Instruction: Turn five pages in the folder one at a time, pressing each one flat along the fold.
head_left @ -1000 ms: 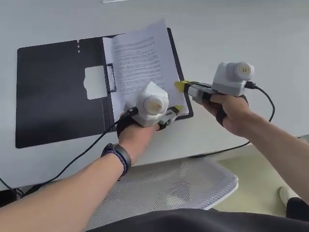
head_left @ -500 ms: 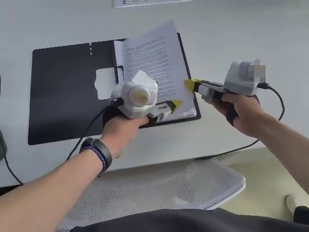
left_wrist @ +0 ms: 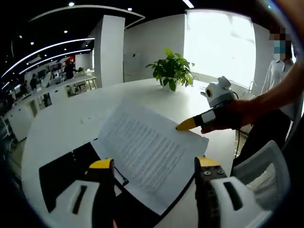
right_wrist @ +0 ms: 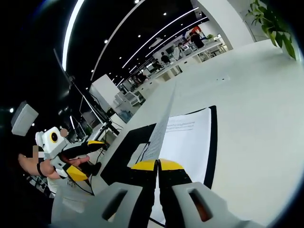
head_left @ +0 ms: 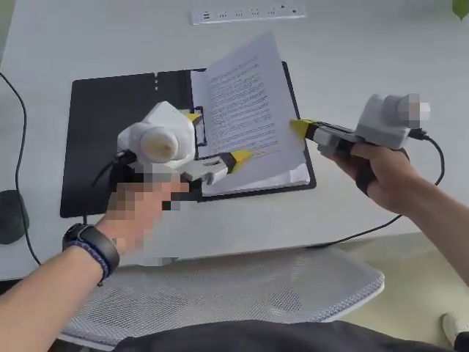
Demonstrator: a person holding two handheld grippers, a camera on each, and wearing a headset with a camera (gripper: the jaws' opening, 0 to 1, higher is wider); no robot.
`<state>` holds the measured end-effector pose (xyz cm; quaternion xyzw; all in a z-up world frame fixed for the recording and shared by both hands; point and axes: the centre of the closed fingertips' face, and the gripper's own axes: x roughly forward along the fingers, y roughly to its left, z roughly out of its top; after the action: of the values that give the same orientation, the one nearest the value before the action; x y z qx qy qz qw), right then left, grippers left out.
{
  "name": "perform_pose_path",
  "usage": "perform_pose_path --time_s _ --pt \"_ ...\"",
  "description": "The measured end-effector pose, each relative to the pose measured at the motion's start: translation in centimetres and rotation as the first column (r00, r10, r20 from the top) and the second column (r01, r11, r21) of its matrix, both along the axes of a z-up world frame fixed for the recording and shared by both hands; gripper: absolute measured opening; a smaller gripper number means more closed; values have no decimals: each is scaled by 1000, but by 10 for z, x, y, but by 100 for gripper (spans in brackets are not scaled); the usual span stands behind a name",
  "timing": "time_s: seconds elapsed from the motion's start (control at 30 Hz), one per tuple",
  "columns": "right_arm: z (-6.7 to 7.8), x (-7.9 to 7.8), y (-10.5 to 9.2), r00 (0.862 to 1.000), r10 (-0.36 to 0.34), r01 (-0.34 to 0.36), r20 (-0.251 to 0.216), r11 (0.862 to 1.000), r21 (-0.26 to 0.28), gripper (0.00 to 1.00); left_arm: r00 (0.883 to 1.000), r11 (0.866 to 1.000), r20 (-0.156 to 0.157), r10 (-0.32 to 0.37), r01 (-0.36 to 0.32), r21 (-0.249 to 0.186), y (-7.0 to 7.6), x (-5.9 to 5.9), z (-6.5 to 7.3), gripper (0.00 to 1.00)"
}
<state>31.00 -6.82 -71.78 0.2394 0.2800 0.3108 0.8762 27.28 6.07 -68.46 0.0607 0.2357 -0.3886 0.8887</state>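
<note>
A black folder (head_left: 110, 139) lies open on the white table, with a stack of printed pages (head_left: 286, 174) on its right half. My right gripper (head_left: 300, 126) is shut on the right edge of the top page (head_left: 245, 95) and holds it lifted and tilted. In the right gripper view this page (right_wrist: 161, 128) runs edge-on away from the closed jaws of the right gripper (right_wrist: 157, 165). My left gripper (head_left: 216, 136) hovers open over the folder's fold near the clip, touching nothing. In the left gripper view the left gripper (left_wrist: 154, 164) frames the raised page (left_wrist: 142, 152).
A white power strip (head_left: 249, 11) lies at the table's far edge. A dark round object (head_left: 11, 216) and a cable sit at the left edge. A mesh chair (head_left: 242, 286) is below the table's front edge. A potted plant (left_wrist: 172, 71) stands farther along the table.
My left gripper has moved left from the pages' lower right corner toward the fold. The right gripper has raised the top page higher. The head camera has shifted.
</note>
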Motion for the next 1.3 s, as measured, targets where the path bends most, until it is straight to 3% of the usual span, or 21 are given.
perform_pose_path --time_s 0.2,0.43,0.5,0.77,1.0,1.3 --pt "25 3 17 998 30 -32 48 999 44 0 998 998 10 57 -57 -4 38 -8 12 70" --pt "54 8 50 989 89 -98 115 992 75 0 992 993 20 121 -121 -4 75 -17 19 72" --pt "53 11 55 986 109 -120 129 989 81 0 990 990 20 141 -141 -3 85 -20 20 72" --pt "75 10 100 969 182 -199 167 976 88 0 979 980 28 200 -200 -17 115 -29 26 72" --pt "81 6 143 954 244 -262 177 961 92 0 970 971 31 240 -239 -27 139 -35 29 73" --pt "76 3 191 937 308 -326 163 941 94 0 956 957 34 291 -290 -29 167 -39 31 72"
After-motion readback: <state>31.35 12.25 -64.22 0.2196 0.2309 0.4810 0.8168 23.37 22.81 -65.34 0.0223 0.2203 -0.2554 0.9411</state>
